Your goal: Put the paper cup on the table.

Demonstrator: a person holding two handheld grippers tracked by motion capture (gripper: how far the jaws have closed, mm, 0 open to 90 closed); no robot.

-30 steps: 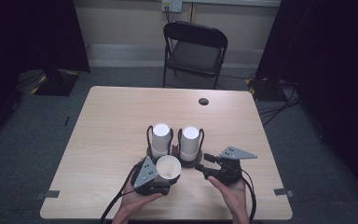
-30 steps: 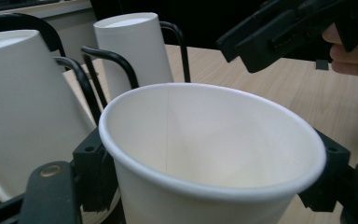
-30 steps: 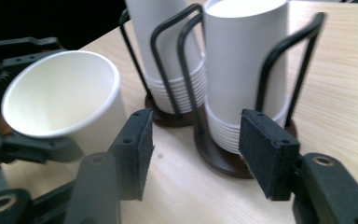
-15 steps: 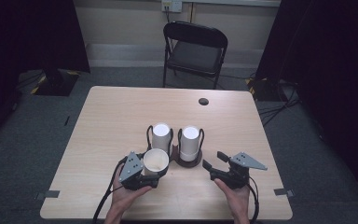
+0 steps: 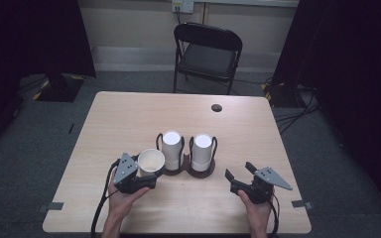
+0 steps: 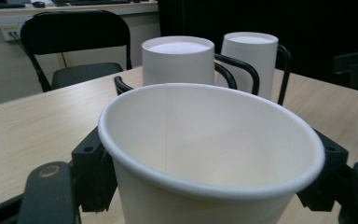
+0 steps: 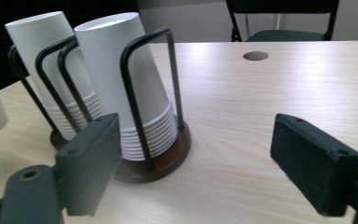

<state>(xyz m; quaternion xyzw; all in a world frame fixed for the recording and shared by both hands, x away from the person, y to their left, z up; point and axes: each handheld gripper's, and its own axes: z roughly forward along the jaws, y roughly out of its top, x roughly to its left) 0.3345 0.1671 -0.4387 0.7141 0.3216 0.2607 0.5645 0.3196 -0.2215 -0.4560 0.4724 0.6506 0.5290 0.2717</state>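
Observation:
A white paper cup [image 5: 151, 160] stands upright with its mouth up, and my left gripper [image 5: 145, 172] is shut on it just left of the holders. In the left gripper view the black pads [image 6: 92, 173] press on both sides of the cup [image 6: 214, 154]. Two stacks of upturned white cups [image 5: 171, 147] [image 5: 202, 150] sit in black wire holders at mid-table. My right gripper [image 5: 240, 171] hovers to their right near the front edge. Its jaws have just been opening, and nothing is between its pads [image 7: 314, 168]. The nearer stack [image 7: 121, 70] lies ahead and to the left of it.
A black folding chair [image 5: 208, 49] stands beyond the far edge of the wooden table [image 5: 129, 114]. A small round dark hole [image 5: 217, 107] marks the far right of the tabletop. Cables trail from both grippers over the front edge.
My left gripper has carried the cup leftward, away from the holders. My right gripper has drawn back to the right and its jaws have spread wide.

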